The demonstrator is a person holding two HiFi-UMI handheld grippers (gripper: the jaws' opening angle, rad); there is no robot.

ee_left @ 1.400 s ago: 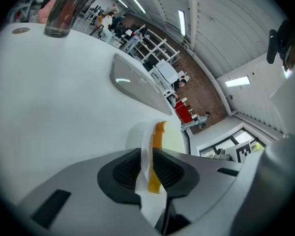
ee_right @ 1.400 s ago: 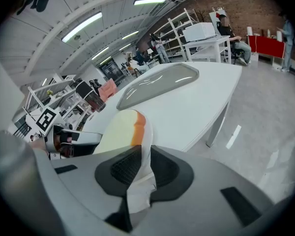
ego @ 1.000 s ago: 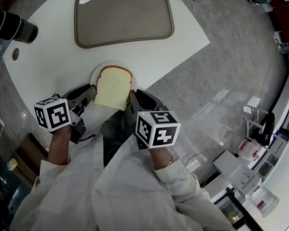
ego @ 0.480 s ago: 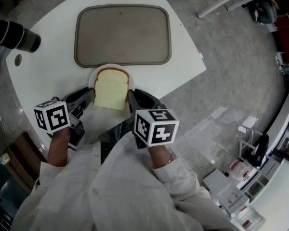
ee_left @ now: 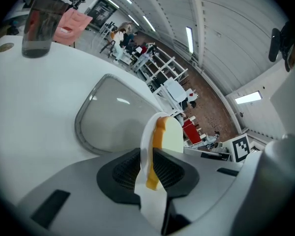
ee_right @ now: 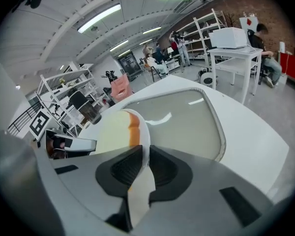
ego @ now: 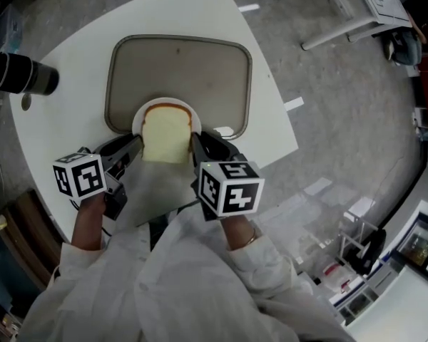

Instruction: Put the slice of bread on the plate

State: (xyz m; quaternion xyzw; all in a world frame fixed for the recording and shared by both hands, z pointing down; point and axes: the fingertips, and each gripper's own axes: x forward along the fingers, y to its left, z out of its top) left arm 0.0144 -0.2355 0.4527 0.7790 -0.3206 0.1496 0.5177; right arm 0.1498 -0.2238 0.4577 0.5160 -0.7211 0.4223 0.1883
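Note:
A slice of bread [ego: 165,130] with a brown crust lies on a small white plate [ego: 138,120]. The plate hangs between my two grippers over the near edge of the grey tray [ego: 178,59]. My left gripper [ego: 133,147] is shut on the plate's left rim, and my right gripper [ego: 198,142] is shut on its right rim. In the left gripper view the plate [ee_left: 145,137] and the bread's crust [ee_left: 157,136] sit edge-on in the left gripper [ee_left: 147,168]. The right gripper view shows the right gripper [ee_right: 143,167] clamped on the plate [ee_right: 145,140], with the bread [ee_right: 110,132] beyond.
The grey tray [ee_left: 108,114] lies bare on the white round table [ego: 64,130]. A dark tumbler [ego: 21,75] lies at the table's far left; it appears as a tumbler [ee_left: 42,21] in the left gripper view. Floor lies beyond the table's right edge [ego: 285,130].
Both grippers have carried the plate with the bread forward, from the table's near edge to over the tray's near rim. Both stay shut on the plate.

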